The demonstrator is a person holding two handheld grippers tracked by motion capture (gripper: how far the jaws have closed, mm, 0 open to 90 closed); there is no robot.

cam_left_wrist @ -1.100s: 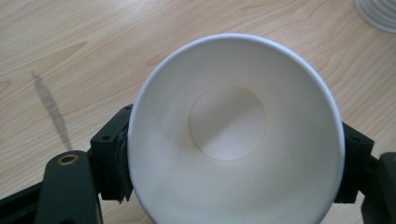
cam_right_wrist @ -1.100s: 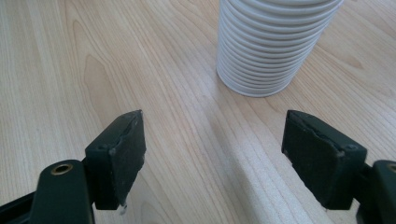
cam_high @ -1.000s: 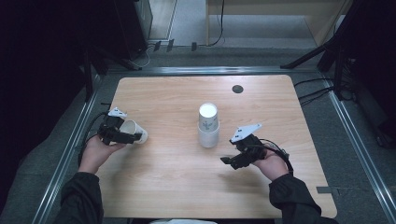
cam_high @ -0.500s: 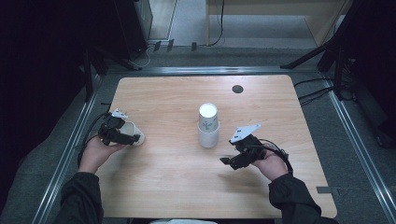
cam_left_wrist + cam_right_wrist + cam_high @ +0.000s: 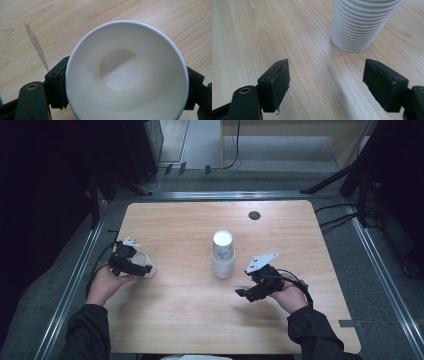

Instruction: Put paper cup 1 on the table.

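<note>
A single white paper cup [image 5: 146, 265] sits at the table's left side, between the jaws of my left gripper [image 5: 141, 269]. In the left gripper view I look into the cup's mouth [image 5: 122, 72]; its rim is round and unsqueezed, and the black fingers [image 5: 56, 85] flank it on both sides. These jaws have just been opening with the cup between them. A stack of white paper cups [image 5: 223, 255] stands upside down at mid-table. My right gripper [image 5: 243, 294] rests low to the right of the stack, open and empty [image 5: 327, 80], with the stack's base [image 5: 359, 25] just ahead.
The wooden table [image 5: 190, 320] has a small round black grommet [image 5: 254, 215] near its far edge. Metal rails run along both sides, and cables lie on the floor behind. Bare wood lies between the two hands.
The left hand with the cup has barely shifted. The right hand and the stack stay where they were.
</note>
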